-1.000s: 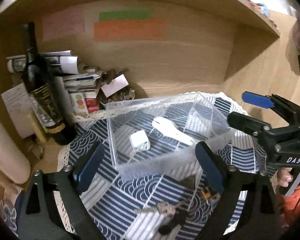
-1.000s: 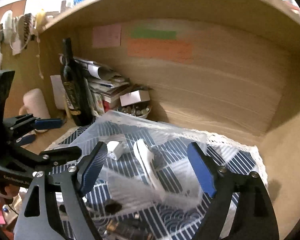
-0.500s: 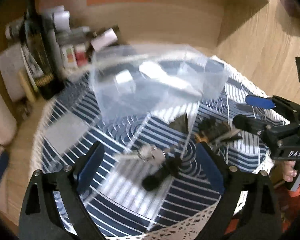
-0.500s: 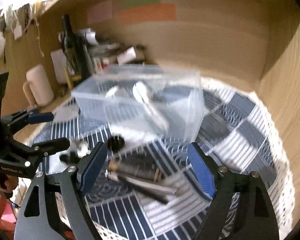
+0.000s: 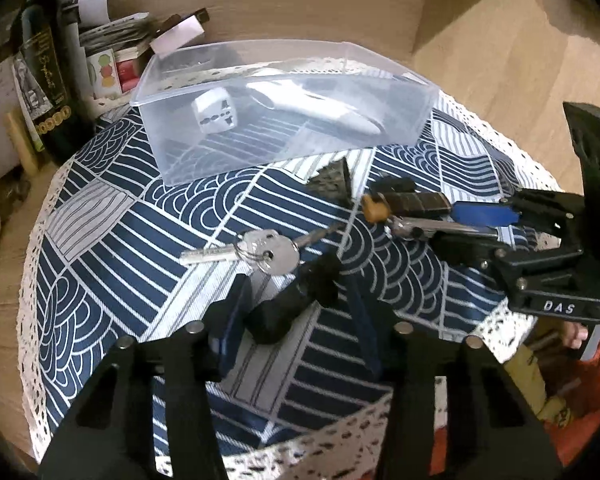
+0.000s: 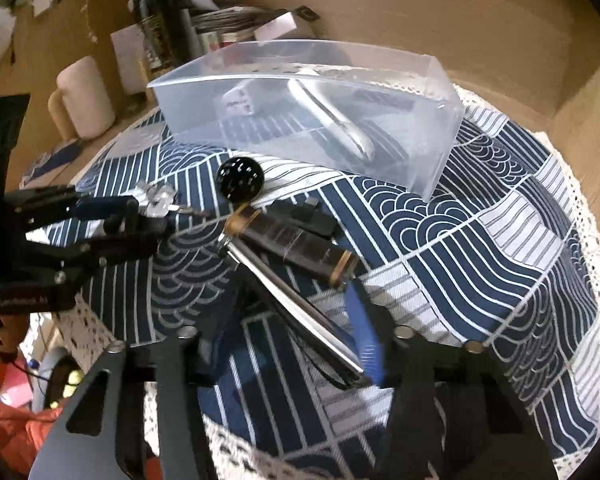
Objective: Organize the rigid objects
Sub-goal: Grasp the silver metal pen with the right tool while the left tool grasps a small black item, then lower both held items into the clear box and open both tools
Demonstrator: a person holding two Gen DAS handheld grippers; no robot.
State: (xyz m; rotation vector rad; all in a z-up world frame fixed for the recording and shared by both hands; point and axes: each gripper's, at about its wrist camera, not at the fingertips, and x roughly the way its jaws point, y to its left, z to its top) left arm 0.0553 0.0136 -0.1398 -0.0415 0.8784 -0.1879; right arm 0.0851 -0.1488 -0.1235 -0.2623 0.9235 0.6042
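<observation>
My left gripper point(image 5: 300, 312) sits open around the black knobbed object point(image 5: 296, 300) at lower centre. My right gripper point(image 6: 296, 328) is open over the silver metal bar point(image 6: 292, 300). The clear plastic box point(image 5: 284, 108) holding the white cube point(image 5: 215, 114) sits at upper centre.

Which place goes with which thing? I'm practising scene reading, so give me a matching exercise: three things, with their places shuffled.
1. white cube
2. keys
3. dark bottle

a. standing off the cloth, beside the papers
b. on the cloth, in front of the clear box
c. inside the clear box

Pairs: 1-c, 2-b, 3-a
</observation>
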